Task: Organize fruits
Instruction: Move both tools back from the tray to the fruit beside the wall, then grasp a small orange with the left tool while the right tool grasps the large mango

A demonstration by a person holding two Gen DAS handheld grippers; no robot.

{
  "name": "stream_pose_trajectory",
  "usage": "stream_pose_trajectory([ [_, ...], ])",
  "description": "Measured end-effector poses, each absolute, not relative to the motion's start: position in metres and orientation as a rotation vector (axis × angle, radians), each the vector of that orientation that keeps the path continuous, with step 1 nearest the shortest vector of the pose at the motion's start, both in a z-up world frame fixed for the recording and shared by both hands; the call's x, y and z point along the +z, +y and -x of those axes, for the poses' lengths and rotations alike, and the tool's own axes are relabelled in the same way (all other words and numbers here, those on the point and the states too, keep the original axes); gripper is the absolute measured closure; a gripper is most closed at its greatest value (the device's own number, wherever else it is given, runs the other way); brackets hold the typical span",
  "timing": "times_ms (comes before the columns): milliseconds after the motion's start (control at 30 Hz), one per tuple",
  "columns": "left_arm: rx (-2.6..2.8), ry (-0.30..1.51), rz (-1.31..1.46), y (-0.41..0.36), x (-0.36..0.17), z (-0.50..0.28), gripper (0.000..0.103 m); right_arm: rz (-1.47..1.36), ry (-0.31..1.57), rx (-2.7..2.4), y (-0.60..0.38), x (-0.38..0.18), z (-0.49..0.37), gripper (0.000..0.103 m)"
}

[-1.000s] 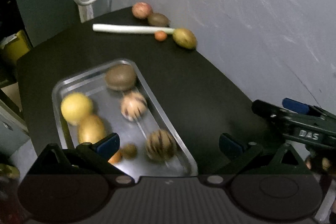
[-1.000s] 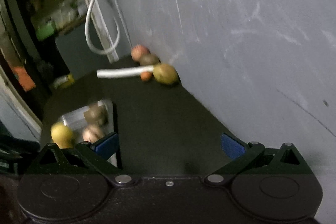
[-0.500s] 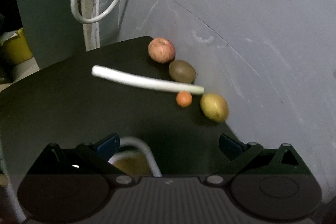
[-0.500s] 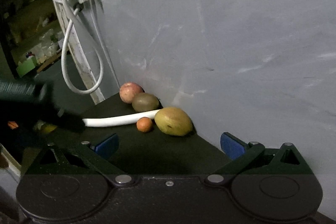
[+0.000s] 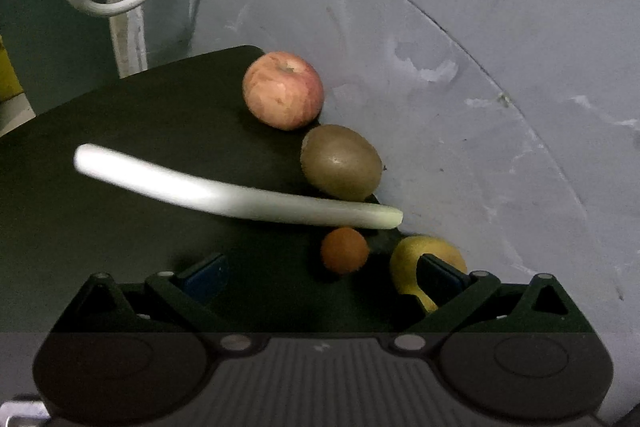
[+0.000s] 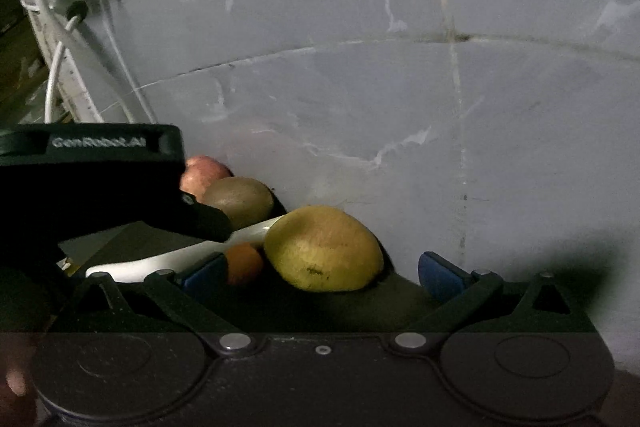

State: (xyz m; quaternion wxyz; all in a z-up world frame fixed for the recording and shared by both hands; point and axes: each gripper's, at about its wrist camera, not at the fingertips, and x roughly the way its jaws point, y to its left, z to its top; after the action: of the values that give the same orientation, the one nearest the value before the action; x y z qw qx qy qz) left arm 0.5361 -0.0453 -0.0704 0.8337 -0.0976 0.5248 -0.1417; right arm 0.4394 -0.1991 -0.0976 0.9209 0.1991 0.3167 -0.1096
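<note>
A cluster of produce lies on the black table point(image 5: 100, 235) against the grey wall: a red apple point(image 5: 283, 90), a brown kiwi point(image 5: 341, 163), a long white leek stalk point(image 5: 224, 193), a small orange fruit point(image 5: 345, 250) and a yellow mango point(image 5: 430, 251). My left gripper point(image 5: 322, 277) is open, with the small orange just ahead between its fingers and the mango partly behind its right pad. My right gripper point(image 6: 320, 277) is open too, and the mango point(image 6: 324, 249) sits just in front between its fingers. The small orange point(image 6: 244, 263), kiwi point(image 6: 238, 201) and apple point(image 6: 202, 175) lie to its left.
The grey wall point(image 5: 480, 67) stands right behind the fruit. A white cable loop point(image 5: 100, 7) hangs at the far left by the table's back corner. The left gripper's black body point(image 6: 92, 179) fills the left of the right wrist view, hiding part of the leek point(image 6: 160, 263).
Both grippers have moved forward to the fruit cluster by the wall. The metal tray with fruit has dropped out of both views. The left gripper now shows in the right wrist view.
</note>
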Motion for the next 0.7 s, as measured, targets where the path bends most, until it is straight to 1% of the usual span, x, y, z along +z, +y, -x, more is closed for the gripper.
stream_pose_trajectory([
  [300, -0.298, 1.131, 0.155, -0.062, -0.086, -0.551, 0.017, -0.448, 0.651, -0.254, -0.194, -0.110, -0.454, 0.006],
  [433, -0.303, 1.133, 0.151, -0.066, -0.089, -0.555, 0.027, -0.467, 0.663, -0.263, -0.193, -0.115, -0.463, 0.007],
  [467, -0.302, 1.134, 0.148, -0.067, -0.089, -0.556, 0.028, -0.469, 0.665, -0.265, -0.192, -0.115, -0.464, 0.007],
  [533, -0.309, 1.141, 0.149, -0.068, -0.090, -0.558, 0.036, -0.474, 0.673, -0.267, -0.190, -0.118, -0.469, 0.007],
  [633, -0.324, 1.147, 0.169, -0.068, -0.090, -0.560, 0.043, -0.469, 0.671, -0.265, -0.187, -0.120, -0.471, 0.009],
  [700, -0.332, 1.150, 0.181, -0.067, -0.091, -0.561, 0.046, -0.463, 0.668, -0.255, -0.186, -0.120, -0.472, 0.010],
])
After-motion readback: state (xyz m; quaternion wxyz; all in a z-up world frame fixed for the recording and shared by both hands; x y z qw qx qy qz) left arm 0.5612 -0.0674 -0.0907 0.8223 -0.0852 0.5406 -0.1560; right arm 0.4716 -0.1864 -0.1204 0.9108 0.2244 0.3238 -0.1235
